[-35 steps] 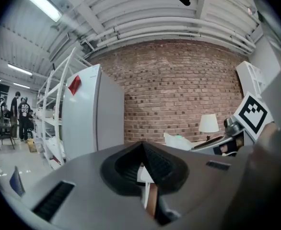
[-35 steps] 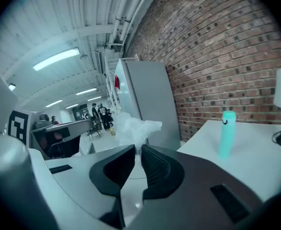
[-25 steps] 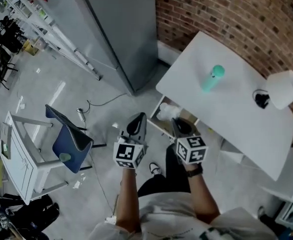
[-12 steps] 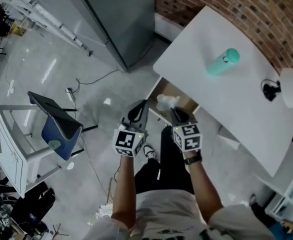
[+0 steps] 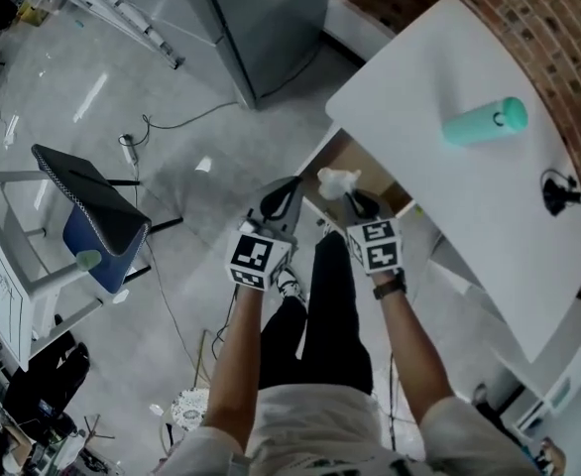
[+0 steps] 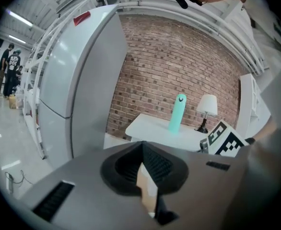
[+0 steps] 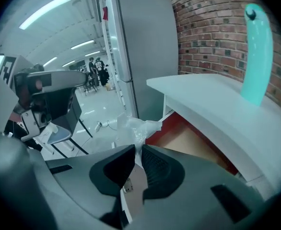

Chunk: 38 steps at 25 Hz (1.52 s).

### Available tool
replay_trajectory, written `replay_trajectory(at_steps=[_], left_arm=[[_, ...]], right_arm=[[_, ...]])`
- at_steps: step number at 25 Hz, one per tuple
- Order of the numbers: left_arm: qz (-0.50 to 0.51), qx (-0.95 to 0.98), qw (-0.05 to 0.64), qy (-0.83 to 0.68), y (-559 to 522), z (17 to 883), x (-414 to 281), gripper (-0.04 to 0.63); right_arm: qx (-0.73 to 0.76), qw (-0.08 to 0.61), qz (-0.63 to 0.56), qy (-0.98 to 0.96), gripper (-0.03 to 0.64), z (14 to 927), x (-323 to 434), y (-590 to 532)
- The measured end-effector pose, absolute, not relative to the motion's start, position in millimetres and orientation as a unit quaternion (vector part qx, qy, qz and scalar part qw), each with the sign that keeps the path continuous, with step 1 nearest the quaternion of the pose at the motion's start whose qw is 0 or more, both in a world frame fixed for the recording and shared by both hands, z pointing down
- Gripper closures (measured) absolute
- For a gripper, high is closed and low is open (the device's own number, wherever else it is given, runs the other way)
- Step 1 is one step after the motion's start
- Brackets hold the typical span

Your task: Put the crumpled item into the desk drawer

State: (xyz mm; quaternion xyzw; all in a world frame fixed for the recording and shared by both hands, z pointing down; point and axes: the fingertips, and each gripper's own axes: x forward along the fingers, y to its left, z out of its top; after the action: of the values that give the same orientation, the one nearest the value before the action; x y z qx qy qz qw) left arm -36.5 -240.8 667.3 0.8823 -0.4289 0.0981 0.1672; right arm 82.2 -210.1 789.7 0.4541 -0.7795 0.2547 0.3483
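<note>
The crumpled item [image 5: 336,179] is a wad of whitish clear plastic [image 7: 139,128]. My right gripper [image 5: 356,202] is shut on its lower end [image 7: 136,149] and holds it at the front of the open desk drawer [image 5: 355,163]. The drawer's brown inside [image 7: 191,139] lies just right of the wad, under the white desk top [image 7: 212,102]. My left gripper [image 5: 283,198] hovers beside the right one, left of the drawer, with its jaws shut [image 6: 141,146] on nothing.
A teal bottle [image 5: 485,123] lies on the white desk [image 5: 439,196], and a lamp's black base [image 5: 558,192] stands near its right edge. A tall grey cabinet [image 5: 266,18] stands left of the desk. A blue chair [image 5: 97,231] and a cable [image 5: 157,127] are on the floor.
The head view has swung, so the desk sits further right. The right gripper still holds the wad at the drawer opening, and the left gripper stays close beside it.
</note>
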Motion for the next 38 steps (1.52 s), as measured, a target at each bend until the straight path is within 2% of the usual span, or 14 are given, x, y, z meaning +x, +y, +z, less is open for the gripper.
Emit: replay_trajectory(at_steps=[15,27,29,32,35,38], left_arm=[[0.064,0.889,0.174,-0.420,-283,759,-26,0.600],[0.074,0.897,0.188,-0.393,-282,785,-3,0.600],[0.074,0.896,0.193,-0.392,-281,785,-5,0.600],[0.067,0.895,0.202,-0.392,-283,779,-9,0.600],[0.068,0.893,0.199,-0.398,-288,772,-14,0.600],[0.075,0.891,0.197,-0.402,-288,767,-18,0.600]], right_arm=[[0.435,0.412,0.333,-0.728,0.584,924,91,-241],[0.436,0.464,0.370,-0.676,0.584,978,110,-239],[0.432,0.462,0.384,-0.672,0.574,982,110,-236],[0.432,0.445,0.411,-0.668,0.483,986,109,-234],[0.435,0.435,0.416,-0.670,0.434,984,111,-233],[0.446,0.421,0.410,-0.675,0.419,971,113,-230]])
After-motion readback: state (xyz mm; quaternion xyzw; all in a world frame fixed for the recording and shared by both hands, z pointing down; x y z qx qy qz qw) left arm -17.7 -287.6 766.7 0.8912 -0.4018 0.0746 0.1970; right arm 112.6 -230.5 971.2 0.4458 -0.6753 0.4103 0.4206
